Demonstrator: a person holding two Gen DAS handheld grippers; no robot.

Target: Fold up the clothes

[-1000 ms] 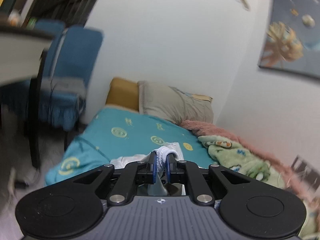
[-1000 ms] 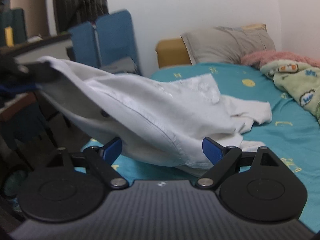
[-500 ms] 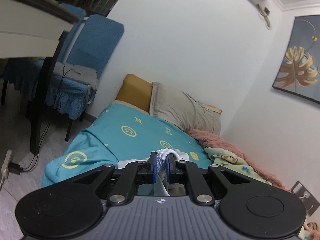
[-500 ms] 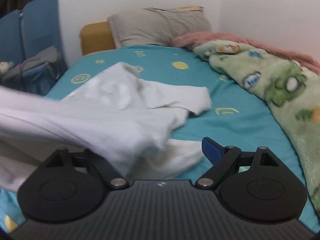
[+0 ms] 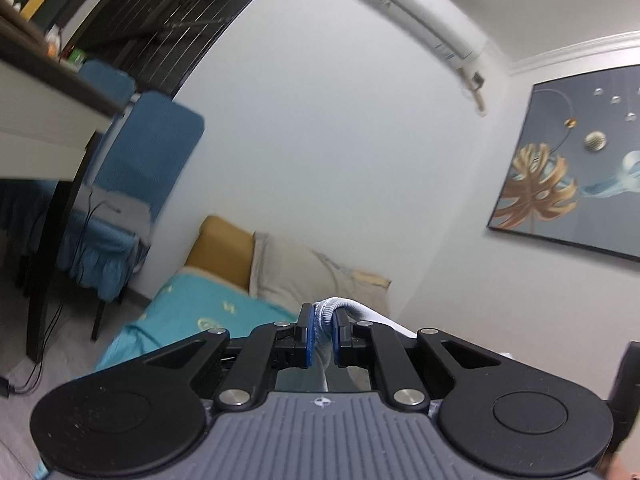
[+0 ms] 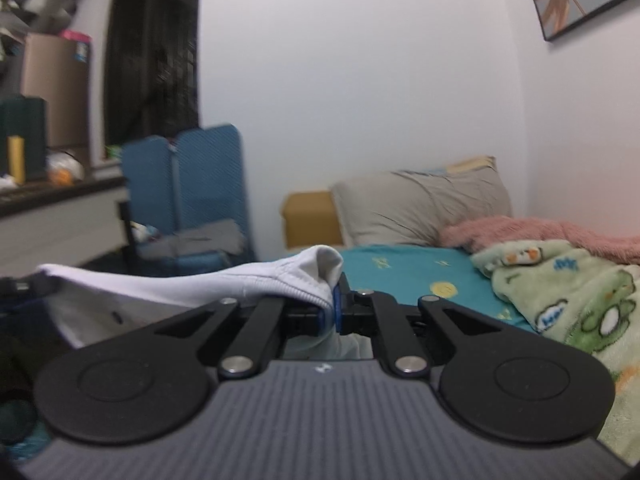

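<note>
I have the left tongs [image 5: 321, 336] and right tongs [image 6: 329, 312] both clenched on the soft white cotton shirt's [image 6: 180, 284] ribbed hem. It seems light and limp, so I'd keep gripping its corners.

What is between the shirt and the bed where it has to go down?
Nothing visible. The left gripper and right gripper each pinch the white shirt above the bed. The teal sheet ahead looks bare; the green blanket lies off to the right.
</note>
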